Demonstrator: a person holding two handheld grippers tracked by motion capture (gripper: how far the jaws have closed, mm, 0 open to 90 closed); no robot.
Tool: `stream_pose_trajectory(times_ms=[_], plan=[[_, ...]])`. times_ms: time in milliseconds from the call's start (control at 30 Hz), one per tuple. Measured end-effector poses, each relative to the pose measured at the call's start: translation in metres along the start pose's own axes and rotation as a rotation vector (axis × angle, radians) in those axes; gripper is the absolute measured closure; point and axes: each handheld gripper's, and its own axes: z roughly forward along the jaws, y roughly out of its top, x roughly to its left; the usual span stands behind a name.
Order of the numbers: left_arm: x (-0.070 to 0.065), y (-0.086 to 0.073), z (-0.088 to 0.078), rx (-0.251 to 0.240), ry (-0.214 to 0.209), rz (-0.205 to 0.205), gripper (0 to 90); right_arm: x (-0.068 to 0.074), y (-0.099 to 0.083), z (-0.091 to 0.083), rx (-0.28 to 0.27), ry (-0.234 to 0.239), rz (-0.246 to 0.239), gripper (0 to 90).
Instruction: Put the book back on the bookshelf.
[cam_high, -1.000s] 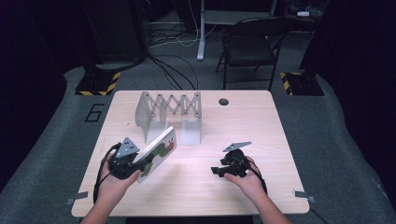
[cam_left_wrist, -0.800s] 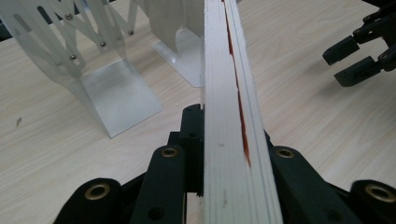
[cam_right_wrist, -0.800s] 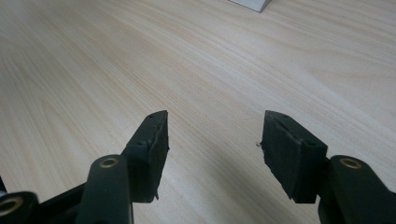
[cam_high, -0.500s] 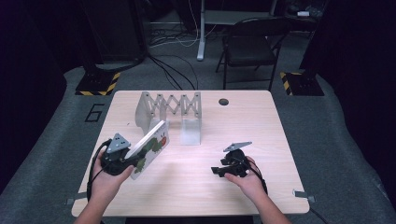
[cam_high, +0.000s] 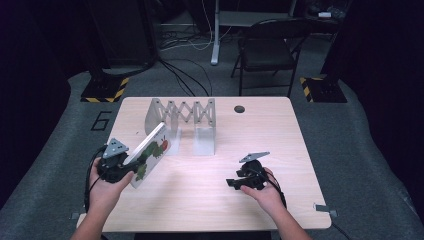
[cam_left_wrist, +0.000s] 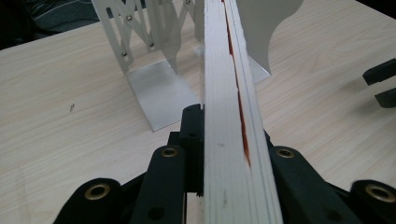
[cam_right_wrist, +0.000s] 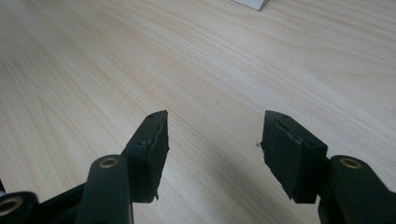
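Thick white board pages form the picture book (cam_high: 149, 155), clamped edge-on in the left tongs (cam_high: 116, 167). Since a second ago it has been drawn back from the metal accordion bookend rack (cam_high: 184, 116) and lifted slightly, tilted over the worktop's (cam_high: 210, 200) left front; removal from the rack is judged done, or a fresh approach is being lined up. A red streak is seen along the book's edge. Brushed steel plates, riveted scissor links. Right tongs (cam_high: 235, 184) are rested spread and empty on pale wood-grain laminate.
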Motion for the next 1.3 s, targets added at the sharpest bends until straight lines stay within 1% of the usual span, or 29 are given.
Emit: stream_pose_trajectory(times_ms=[67, 200, 233, 300, 333, 367, 400, 433, 467, 600, 633, 767, 833, 867, 1000, 1067, 1167, 1300], plan=[[0.002, 0.0, 0.001, -0.002, 0.006, -0.012, 75.9, 0.0, 0.0, 0.0, -0.002, 0.0, -0.006, 41.1], [0.007, 0.0, 0.002, -0.005, 0.016, -0.034, 75.9, 0.0, 0.0, 0.0, 0.002, 0.001, 0.0, 41.1], [0.008, 0.001, 0.002, -0.005, 0.019, -0.044, 75.9, 0.0, 0.0, 0.0, 0.002, 0.001, -0.001, 41.1], [0.01, 0.002, 0.003, -0.004, 0.028, -0.046, 75.9, 0.0, 0.0, 0.0, 0.002, 0.001, 0.0, 41.1], [0.01, 0.003, 0.003, -0.005, 0.03, -0.055, 75.9, 0.0, 0.0, 0.0, -0.001, -0.001, -0.002, 41.1], [0.011, 0.004, 0.003, -0.004, 0.033, -0.056, 75.9, 0.0, 0.0, 0.0, -0.001, -0.001, -0.006, 41.1], [0.012, 0.004, 0.004, -0.012, 0.04, -0.06, 75.9, 0.0, 0.0, 0.0, -0.002, -0.001, -0.005, 41.1], [0.012, 0.005, 0.004, -0.005, 0.039, -0.061, 75.9, 0.0, 0.0, 0.0, 0.0, 0.0, 0.002, 41.1], [0.013, 0.006, 0.005, -0.005, 0.041, -0.065, 75.9, 0.0, 0.0, 0.0, 0.001, -0.001, -0.001, 41.1], [0.014, 0.009, 0.006, -0.007, 0.052, -0.072, 75.9, 0.0, 0.0, 0.0, -0.002, -0.001, -0.005, 41.1], [0.014, 0.01, 0.007, -0.009, 0.056, -0.067, 75.9, 0.0, 0.0, 0.0, 0.002, 0.0, 0.004, 41.1], [0.015, 0.014, 0.009, -0.008, 0.054, -0.073, 75.9, -0.001, 0.0, 0.0, -0.003, -0.002, -0.008, 41.1], [0.015, 0.015, 0.01, -0.008, 0.057, -0.071, 75.9, 0.001, 0.0, 0.0, 0.004, 0.002, 0.009, 41.1], [0.015, 0.016, 0.01, -0.007, 0.059, -0.068, 75.9, 0.0, 0.0, 0.0, -0.001, -0.001, 0.0, 41.1], [0.015, 0.017, 0.013, 0.0, 0.067, -0.067, 75.9, 0.0, 0.0, 0.0, -0.001, 0.0, 0.002, 41.1], [0.016, 0.018, 0.014, 0.0, 0.067, -0.064, 75.9, -0.001, 0.0, 0.0, 0.0, 0.001, -0.007, 41.1], [0.016, 0.018, 0.015, -0.014, 0.073, -0.078, 75.9, 0.0, 0.0, 0.0, 0.002, 0.001, -0.003, 41.1], [0.017, 0.021, 0.016, -0.02, 0.08, -0.08, 75.9, 0.0, 0.0, 0.0, 0.003, 0.002, -0.001, 41.1]])
